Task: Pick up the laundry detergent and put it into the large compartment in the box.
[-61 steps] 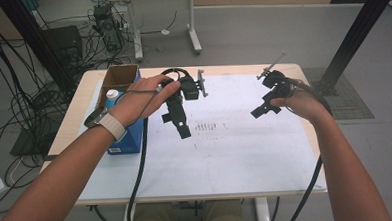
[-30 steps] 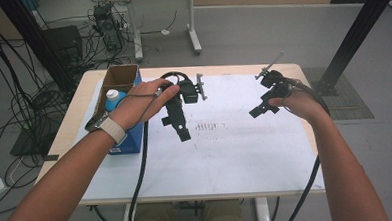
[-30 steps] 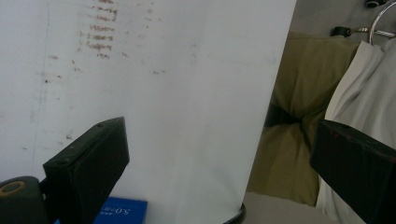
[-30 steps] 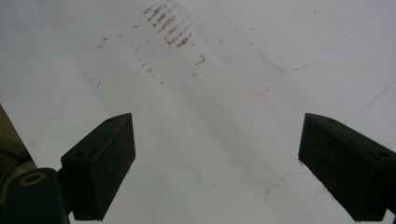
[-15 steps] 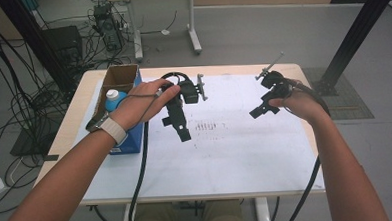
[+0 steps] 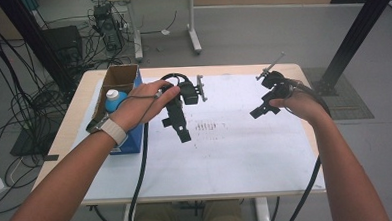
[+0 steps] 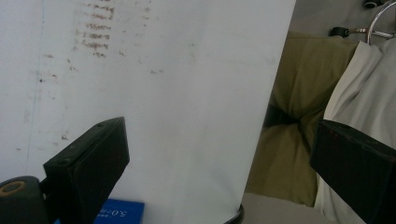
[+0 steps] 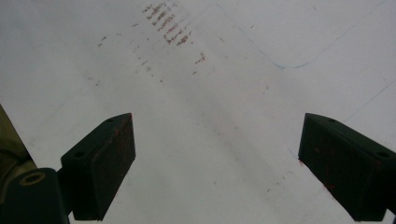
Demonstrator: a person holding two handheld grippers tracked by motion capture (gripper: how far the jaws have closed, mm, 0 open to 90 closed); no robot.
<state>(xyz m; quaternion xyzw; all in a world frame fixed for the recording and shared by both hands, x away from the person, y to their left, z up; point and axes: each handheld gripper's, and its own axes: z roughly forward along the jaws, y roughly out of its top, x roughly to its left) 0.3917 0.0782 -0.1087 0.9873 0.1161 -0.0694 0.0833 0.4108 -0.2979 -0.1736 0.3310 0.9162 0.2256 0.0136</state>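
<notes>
White sheet with rows of brown smudges, black jaws, blue box, brown carton, pale wooden desk

The cardboard box hides most of the blue-capped bottle, and the left forearm covers the blue box.

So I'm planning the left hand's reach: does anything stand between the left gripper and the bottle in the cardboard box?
Partly. The bottle sits inside the cardboard box, so the box wall lies between it and the left gripper, which hovers over the white sheet with jaws open. From above, nothing visible covers the bottle.
</notes>
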